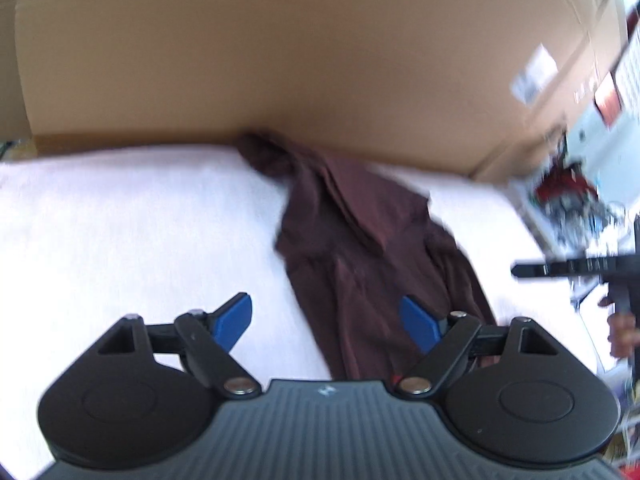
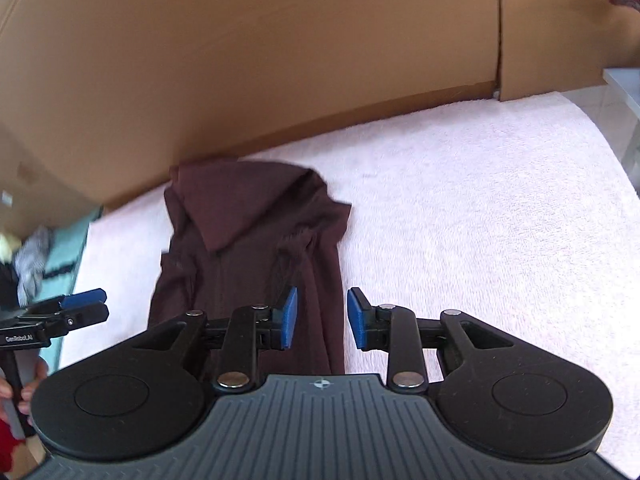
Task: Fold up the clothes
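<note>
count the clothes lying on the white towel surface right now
1. A single dark maroon garment lies crumpled on the white towel surface, its far end near the cardboard wall. Both tools hover open above its near end. More clothes may be hidden outside the views.

I see a pale pink fleecy blanket (image 2: 480, 208) spread as the work surface, bright and washed out in daylight. Behind it stands a tall brown cardboard wall (image 2: 280, 48), with a vertical seam (image 2: 499, 32) where 2 panels meet. At the left wrist view's right edge there is a blurred clutter of red and white items (image 1: 568, 192). A teal mat (image 2: 68, 256) lies beside the blanket's left edge
</note>
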`<state>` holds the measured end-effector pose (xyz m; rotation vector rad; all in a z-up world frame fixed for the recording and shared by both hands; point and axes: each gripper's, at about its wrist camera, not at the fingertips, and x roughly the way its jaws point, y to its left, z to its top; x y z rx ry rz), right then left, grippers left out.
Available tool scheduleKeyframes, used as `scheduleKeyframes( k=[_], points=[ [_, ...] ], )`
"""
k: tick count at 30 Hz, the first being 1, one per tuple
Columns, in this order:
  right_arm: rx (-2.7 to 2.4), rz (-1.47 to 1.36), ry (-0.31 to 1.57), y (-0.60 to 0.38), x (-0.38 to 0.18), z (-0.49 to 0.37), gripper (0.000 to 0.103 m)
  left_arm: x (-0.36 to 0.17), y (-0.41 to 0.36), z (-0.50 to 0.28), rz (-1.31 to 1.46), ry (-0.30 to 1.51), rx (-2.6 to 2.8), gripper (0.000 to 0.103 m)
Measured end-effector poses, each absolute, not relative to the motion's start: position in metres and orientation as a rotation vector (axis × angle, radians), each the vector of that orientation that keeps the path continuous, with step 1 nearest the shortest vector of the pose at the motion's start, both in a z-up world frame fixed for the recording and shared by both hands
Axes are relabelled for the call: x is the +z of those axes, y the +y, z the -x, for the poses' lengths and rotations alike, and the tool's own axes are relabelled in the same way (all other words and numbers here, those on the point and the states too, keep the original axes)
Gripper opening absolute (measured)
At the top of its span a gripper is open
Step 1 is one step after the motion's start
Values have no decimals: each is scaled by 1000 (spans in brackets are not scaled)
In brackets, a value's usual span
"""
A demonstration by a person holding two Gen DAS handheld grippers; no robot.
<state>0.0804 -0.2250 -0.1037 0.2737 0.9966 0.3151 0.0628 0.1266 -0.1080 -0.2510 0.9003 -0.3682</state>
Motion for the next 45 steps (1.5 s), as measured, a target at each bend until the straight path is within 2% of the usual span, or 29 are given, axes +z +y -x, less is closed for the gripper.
scheduleKeyframes(
  k=[3, 6, 12, 15, 20, 23, 24, 25, 26, 32, 35, 39, 41, 43, 45],
  points=[
    [343, -248, 1028, -228, -107, -74, 37, -114, 121, -39, 253, 950, -345, 84],
    [382, -218, 1039, -234, -112, -69, 37, -119, 112, -20, 265, 986, -308, 84],
    [509, 17, 1016, -227, -113, -47, 29, -126, 76, -3, 204, 992, -285, 83],
    [566, 4, 1008, -226, -121, -39, 23, -136, 64, -3, 157, 1025, -247, 79],
    [541, -1, 1077, -217, -145, -45, 25, -128, 62, -12, 107, 1003, -216, 81],
    [557, -57, 989, -223, -126, -56, 25, -111, 68, -30, 77, 943, -213, 84],
    [556, -59, 946, -225, -118, -62, 29, -107, 69, -40, 61, 926, -207, 85],
    [548, -34, 909, -222, -112, -71, 40, -104, 71, -53, 41, 907, -204, 85],
    [540, 9, 884, -217, -107, -82, 43, -102, 72, -66, 21, 888, -202, 85],
    [717, 426, 724, -141, -94, -117, 42, -103, 82, -142, 26, 869, -179, 86],
    [797, 583, 696, -98, -111, -119, 42, -106, 83, -151, 10, 867, -174, 86],
    [822, 632, 702, -68, -140, -129, 38, -110, 87, -144, -6, 880, -198, 87],
    [808, 643, 681, -64, -145, -133, 31, -112, 92, -139, 3, 890, -205, 87],
    [746, 613, 676, -71, -142, -146, 3, -113, 97, -133, 23, 889, -214, 87],
    [663, 571, 678, -81, -138, -163, 2, -112, 101, -128, 45, 886, -220, 87]
  ],
)
